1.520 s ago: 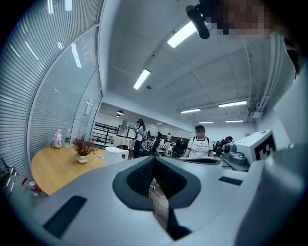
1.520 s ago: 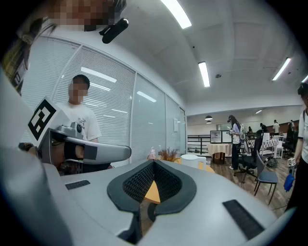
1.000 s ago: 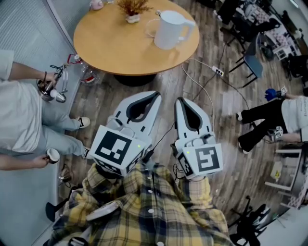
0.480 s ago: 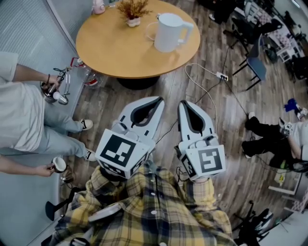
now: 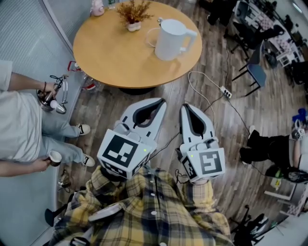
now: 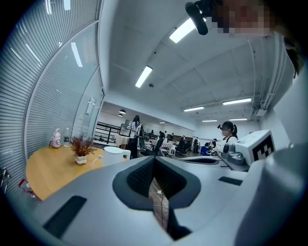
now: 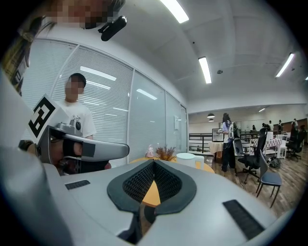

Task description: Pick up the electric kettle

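Electric kettle upright on round table; left gripper, right gripper: jaws together, empty

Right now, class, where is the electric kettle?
In the head view the electric kettle stands on the round wooden table's right side, just right of the small dried-flower pot.

Electric kettle toward the right of the table, potted plant behind it to the left, power strip on the floor off the table's right edge.
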A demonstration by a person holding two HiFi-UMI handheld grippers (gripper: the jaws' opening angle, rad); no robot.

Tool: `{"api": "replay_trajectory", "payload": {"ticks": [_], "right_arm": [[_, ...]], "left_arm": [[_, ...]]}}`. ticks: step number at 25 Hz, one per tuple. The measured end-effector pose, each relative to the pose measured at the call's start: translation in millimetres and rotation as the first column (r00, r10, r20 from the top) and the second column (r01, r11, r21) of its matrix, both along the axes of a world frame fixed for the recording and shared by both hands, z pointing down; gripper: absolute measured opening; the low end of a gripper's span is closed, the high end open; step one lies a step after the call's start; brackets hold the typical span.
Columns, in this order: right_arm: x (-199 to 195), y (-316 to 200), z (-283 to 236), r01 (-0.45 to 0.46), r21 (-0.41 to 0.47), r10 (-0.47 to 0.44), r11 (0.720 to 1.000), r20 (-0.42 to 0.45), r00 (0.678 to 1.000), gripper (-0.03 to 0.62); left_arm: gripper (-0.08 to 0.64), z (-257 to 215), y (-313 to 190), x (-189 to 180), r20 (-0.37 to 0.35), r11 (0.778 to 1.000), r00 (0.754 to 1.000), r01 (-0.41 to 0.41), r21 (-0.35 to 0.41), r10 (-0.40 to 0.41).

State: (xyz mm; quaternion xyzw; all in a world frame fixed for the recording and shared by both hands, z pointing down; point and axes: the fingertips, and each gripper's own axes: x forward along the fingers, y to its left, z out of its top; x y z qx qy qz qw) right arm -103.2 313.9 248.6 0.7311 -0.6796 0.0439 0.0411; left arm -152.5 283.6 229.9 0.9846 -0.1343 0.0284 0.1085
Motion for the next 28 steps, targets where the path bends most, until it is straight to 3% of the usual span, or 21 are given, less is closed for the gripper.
{"api": "replay_trajectory", "payload": {"ticks": [16,28], "right_arm": [[57,-131,-2,-0.070,-0.012,0.070,0.997,0.002,0.998,0.032],[79,-173,1,-0.129,0.001,0.129,0.992,0.009,0.992,0.031]], "left_arm": [[0.003,-3,-139,51,-0.001,0.999,0.999,-0.042,0.004,0.042],[0.003,1,-184,72,0.006,0.996,0.996,-0.087,0.012,0.087]]}}
